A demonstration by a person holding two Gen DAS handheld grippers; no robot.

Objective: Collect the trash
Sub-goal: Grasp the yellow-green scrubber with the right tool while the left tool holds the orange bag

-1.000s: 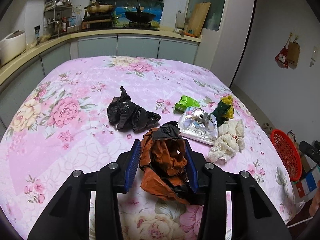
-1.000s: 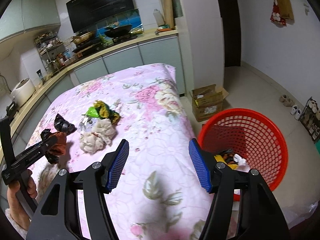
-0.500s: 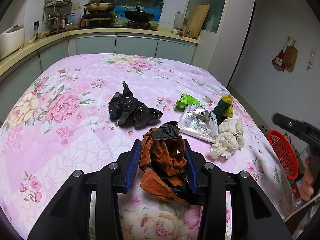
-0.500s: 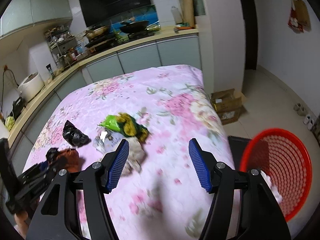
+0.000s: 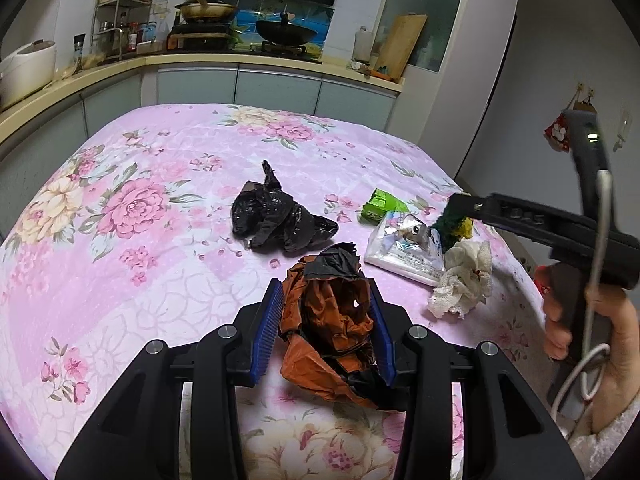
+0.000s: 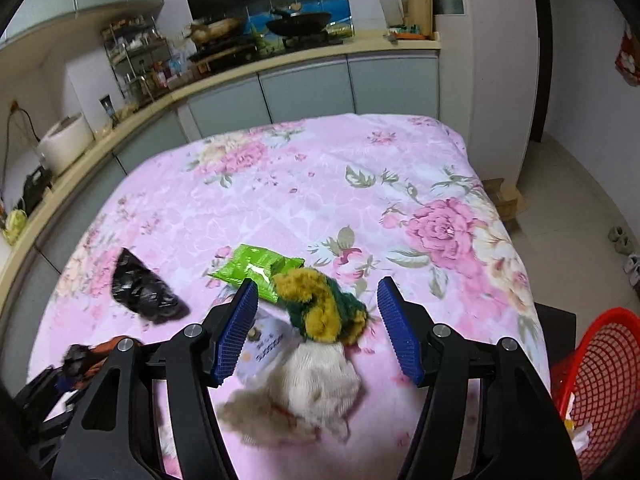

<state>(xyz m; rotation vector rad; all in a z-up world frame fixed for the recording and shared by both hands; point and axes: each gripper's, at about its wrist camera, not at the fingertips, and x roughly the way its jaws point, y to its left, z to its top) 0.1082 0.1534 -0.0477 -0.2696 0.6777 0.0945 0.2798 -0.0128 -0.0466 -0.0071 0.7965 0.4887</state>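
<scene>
1. The left gripper (image 5: 326,320) grips a crumpled orange-and-black bag (image 5: 334,332) between its blue pads, near the front edge of the pink floral cloth-covered table (image 5: 120,272).
2. The right gripper (image 6: 316,328) hangs with its jaws apart and nothing pressed between them, above a green-and-yellow scrubber (image 6: 324,308) and a white net rag (image 6: 316,388).
3. A green packet (image 6: 256,268) and a clear wrapper (image 5: 404,248) lie just beside these, toward the table's right edge.
4. A black bag (image 5: 280,220) sits near the table's middle.
5. A red basket (image 6: 596,380) stands off the right edge.
</scene>
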